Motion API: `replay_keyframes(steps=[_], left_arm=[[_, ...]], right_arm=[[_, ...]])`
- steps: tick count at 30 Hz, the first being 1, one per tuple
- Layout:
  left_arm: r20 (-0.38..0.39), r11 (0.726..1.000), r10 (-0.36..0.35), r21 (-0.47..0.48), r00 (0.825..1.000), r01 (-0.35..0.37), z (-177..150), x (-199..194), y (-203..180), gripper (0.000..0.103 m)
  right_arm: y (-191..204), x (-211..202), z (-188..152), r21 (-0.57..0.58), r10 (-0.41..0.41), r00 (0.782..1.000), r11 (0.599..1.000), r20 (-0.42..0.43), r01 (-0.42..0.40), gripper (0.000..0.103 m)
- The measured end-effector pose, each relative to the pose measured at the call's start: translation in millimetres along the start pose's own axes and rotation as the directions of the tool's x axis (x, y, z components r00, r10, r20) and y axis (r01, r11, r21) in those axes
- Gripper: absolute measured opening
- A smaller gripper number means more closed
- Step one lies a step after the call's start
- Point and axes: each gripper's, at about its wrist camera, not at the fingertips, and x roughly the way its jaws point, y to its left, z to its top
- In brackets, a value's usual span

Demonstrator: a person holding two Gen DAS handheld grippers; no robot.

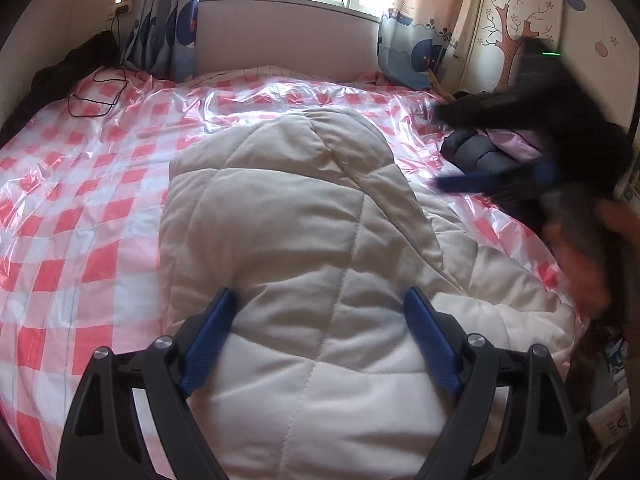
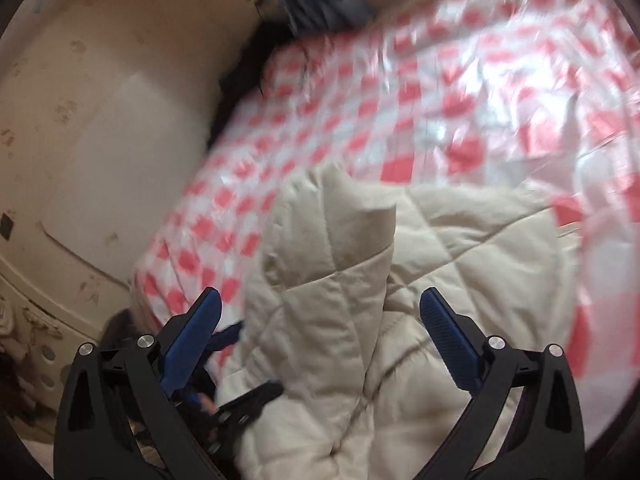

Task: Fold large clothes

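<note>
While both grippers gape, the quilted coat (cream) lies flat — unheld.

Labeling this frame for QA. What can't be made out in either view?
- Right tool, left wrist view: motion-blurred; the fingers' spread is unreadable there.
- Dark clothes pile, left wrist view: partly behind that blur.
- Cream quilted coat, right wrist view: near edge cut off by the frame bottom.

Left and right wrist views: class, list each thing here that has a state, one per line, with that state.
Left gripper: open, nothing pinched, above the coat.
Right gripper: open, empty, blurred.
Beige quilted coat: partly folded, lying on the bed.
Plastic sheet: spread over the checked bed, wrinkled.
Dark clothes: bunched in a heap.
Curtains: drawn apart.
</note>
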Motion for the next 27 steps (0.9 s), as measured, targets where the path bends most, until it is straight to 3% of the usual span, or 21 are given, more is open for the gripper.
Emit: replay_keyframes(steps=[1, 2, 3, 4, 5, 7, 11, 15, 19, 22, 24, 27], left_arm=[[-0.003, 1.0, -0.012, -0.005, 1.0, 0.012, 0.5, -0.4, 0.7, 0.082], [-0.005, 1.0, -0.019, -0.001, 1.0, 0.019, 0.0, -1.7, 2.3, 0.082], [-0.007, 1.0, -0.018, 0.005, 1.0, 0.018, 2.6, -1.7, 2.8, 0.082], [-0.009, 1.0, -0.016, 0.004, 1.0, 0.016, 3.1, -2.0, 3.9, 0.083], [-0.011, 1.0, -0.021, -0.007, 1.0, 0.021, 6.2, -1.0, 5.3, 0.083], [-0.016, 0.996, -0.074, -0.054, 0.997, 0.073, 10.3, -6.5, 13.4, 0.083], [-0.012, 0.986, -0.153, -0.068, 0.988, 0.152, 19.1, -25.6, 7.0, 0.083], [0.058, 0.963, -0.262, -0.055, 0.963, 0.265, 35.1, -65.8, -9.4, 0.084], [0.125, 0.944, -0.313, -0.072, 0.942, 0.323, 57.2, -73.4, -22.7, 0.091], [0.053, 0.93, -0.356, -0.079, 0.933, 0.359, 63.7, -33.7, -40.4, 0.091], [-0.076, 0.931, -0.354, -0.122, 0.932, 0.344, 53.3, 15.3, -52.0, 0.091], [-0.115, 0.967, -0.254, -0.022, 0.96, 0.253, 33.3, 42.8, -70.9, 0.095]], right_arm=[[-1.6, 20.2, 4.9, 0.01, 0.037, 0.998, 0.999, -0.05, -0.037, 0.093], [1.8, 37.8, 5.2, 0.008, 0.085, 0.993, 0.996, -0.077, -0.085, 0.084], [7.0, 48.4, 6.7, -0.012, 0.078, 0.994, 0.997, -0.08, -0.079, 0.077], [14.3, 56.8, 6.8, -0.038, 0.07, 0.994, 0.997, -0.088, -0.074, 0.054], [19.8, 58.1, 6.0, -0.045, 0.084, 0.994, 0.995, -0.076, -0.088, 0.039], [30.2, 51.9, 4.0, -0.073, 0.101, 0.994, 0.992, -0.04, -0.104, 0.031], [40.0, 24.7, -4.8, -0.081, 0.171, 0.985, 0.982, 0.029, -0.168, 0.024], [34.2, -32.0, -13.2, -0.07, 0.236, 0.963, 0.971, 0.127, -0.229, 0.022], [-3.6, -68.3, -37.5, 0.004, 0.153, 0.969, 0.988, 0.195, -0.157, 0.022], [-56.2, -60.0, -59.3, 0.137, 0.081, 0.975, 0.984, 0.208, -0.111, 0.022], [-87.1, -47.9, -74.8, 0.211, 0.088, 0.97, 0.968, 0.226, -0.137, 0.023], [-103.6, -34.1, -85.1, 0.229, 0.054, 0.968, 0.967, 0.245, -0.111, 0.023]])
